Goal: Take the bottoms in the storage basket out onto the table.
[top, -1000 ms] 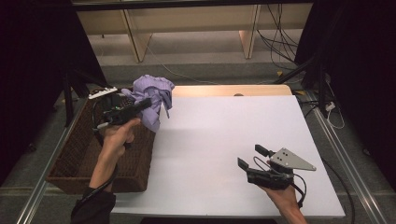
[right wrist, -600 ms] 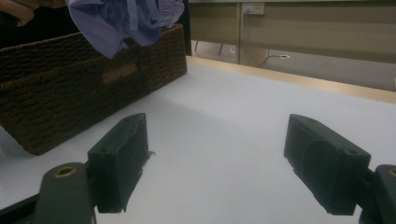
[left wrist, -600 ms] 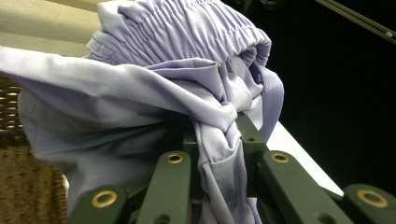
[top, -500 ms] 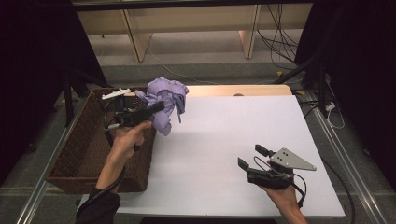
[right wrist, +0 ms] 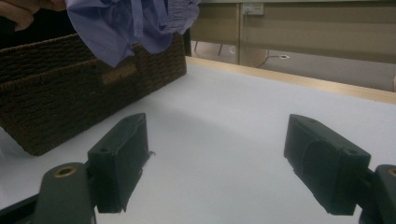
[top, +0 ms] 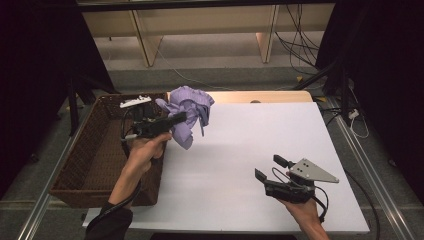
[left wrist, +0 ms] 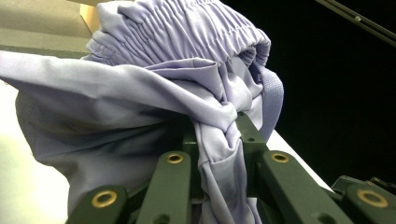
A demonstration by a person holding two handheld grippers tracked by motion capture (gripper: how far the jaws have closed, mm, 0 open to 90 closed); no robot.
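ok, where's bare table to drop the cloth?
The white table is bare between the basket and the right gripper, and along the far edge. It is crowded at the basket's near corner, where the left gripper holds the purple cloth.

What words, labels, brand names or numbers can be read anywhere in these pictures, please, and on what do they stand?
None can be read.
The purple garment shut in the left tongs shows no tag or print.
The wicker basket has a lighter patch on its wall, with no lettering legible on it.
The right tongs and white table bear no markings.
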